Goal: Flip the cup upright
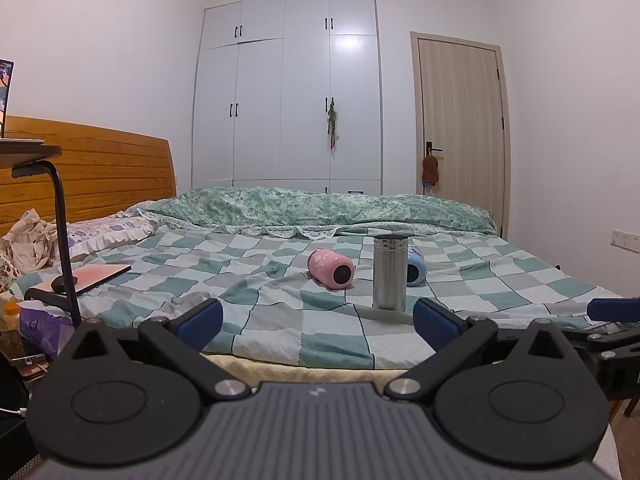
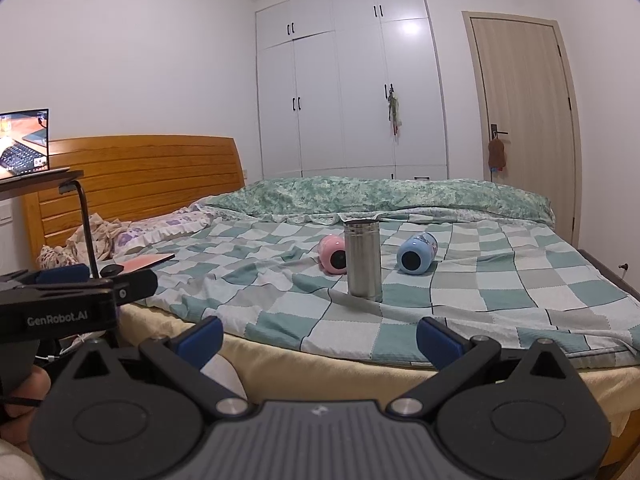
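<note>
A pink cup lies on its side on the checkered bedspread, its dark end facing me; it also shows in the right wrist view. A blue cup lies on its side to the right, half hidden behind the steel cup in the left wrist view. A steel cup stands upright between them, also in the right wrist view. My left gripper is open and empty at the bed's near edge. My right gripper is open and empty, short of the bed.
A folded green quilt lies along the bed's far side. A closed laptop with a mouse lies at the left, beside a black stand that carries a small table. Pillows and a wooden headboard are left.
</note>
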`<state>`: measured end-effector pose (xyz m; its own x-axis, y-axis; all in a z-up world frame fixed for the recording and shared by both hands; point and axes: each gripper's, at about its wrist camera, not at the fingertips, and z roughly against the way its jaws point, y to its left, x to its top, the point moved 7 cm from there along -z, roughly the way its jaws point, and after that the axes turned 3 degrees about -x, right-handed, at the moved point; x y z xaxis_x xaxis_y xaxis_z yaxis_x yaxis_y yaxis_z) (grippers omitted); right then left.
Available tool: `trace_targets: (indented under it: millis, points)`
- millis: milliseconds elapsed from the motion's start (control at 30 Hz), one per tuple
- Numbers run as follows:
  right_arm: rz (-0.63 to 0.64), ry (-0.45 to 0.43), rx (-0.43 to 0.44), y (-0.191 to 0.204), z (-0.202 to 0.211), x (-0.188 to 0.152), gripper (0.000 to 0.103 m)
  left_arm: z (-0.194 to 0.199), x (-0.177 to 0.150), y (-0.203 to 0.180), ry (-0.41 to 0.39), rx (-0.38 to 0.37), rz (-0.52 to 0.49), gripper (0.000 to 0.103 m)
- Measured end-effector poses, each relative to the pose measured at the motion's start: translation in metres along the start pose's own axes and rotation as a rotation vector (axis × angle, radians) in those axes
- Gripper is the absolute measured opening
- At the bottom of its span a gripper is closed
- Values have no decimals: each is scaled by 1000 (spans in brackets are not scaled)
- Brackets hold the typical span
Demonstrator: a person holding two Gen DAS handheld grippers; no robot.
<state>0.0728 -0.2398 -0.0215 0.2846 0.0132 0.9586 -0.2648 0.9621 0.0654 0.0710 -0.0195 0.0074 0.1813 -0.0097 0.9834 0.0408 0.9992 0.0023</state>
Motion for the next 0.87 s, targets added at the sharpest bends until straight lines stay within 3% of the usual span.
trace_targets:
  millis: [867]
  points:
    - [2, 4, 1, 0, -1, -1, 103, 1, -3, -2, 2, -5, 0, 103]
